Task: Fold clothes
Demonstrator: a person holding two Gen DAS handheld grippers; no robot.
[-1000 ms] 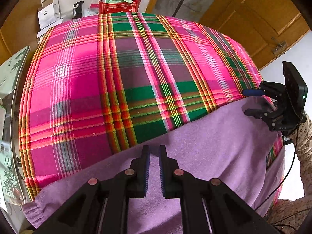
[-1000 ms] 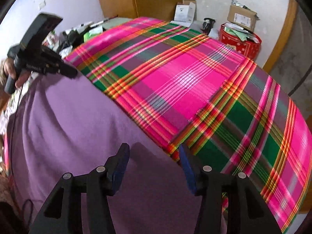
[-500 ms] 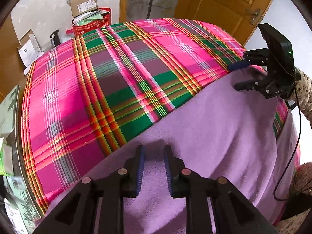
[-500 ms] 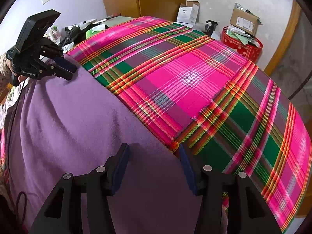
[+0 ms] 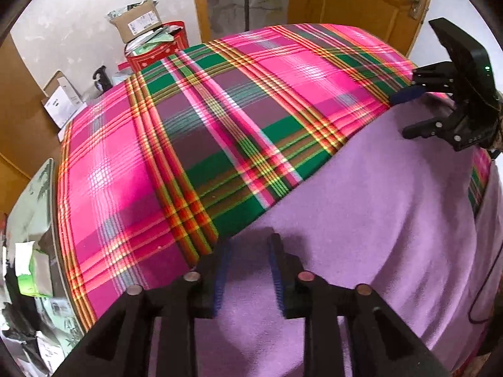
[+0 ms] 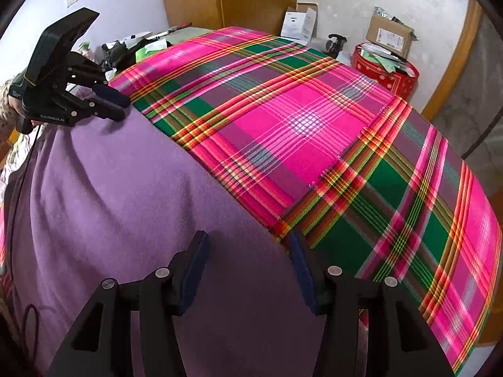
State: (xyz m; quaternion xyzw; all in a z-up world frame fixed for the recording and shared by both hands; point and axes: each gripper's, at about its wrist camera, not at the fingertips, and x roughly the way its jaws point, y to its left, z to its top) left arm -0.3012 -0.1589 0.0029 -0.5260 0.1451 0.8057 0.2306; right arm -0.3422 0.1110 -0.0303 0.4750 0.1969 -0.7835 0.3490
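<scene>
1. The purple garment (image 5: 361,204) lies spread flat on the plaid cloth (image 5: 188,144) that covers the surface under it. It fills the near part of both views, and its far edge runs diagonally across the cloth.
2. The left gripper (image 5: 248,251) is at the far edge of the garment, at one end. Its jaws are released with a clear gap between them, and only flat purple fabric shows in that gap; it grasps nothing.
3. The right gripper (image 6: 248,251) is at the other end of the same edge. Its jaws stand wide apart, one finger over the purple fabric and the other just at the border with the plaid cloth. It holds nothing.
4. Each gripper is also visible from the other camera, with its two fingers apart, just above the corner of the garment.
5. Count: one purple garment, one plaid cloth, two grippers.
6. Behind the cloth stands one red round container (image 6: 385,72) with white star marks. It is full of papers and green packets, and a brown cardboard box (image 6: 389,33) rests on top of it.
7. Two white boxes (image 6: 298,22) stand near the wall, both with open flaps; I cannot tell what is inside.
8. A small dark object (image 6: 334,42) stands between the white boxes and the red container.
</scene>
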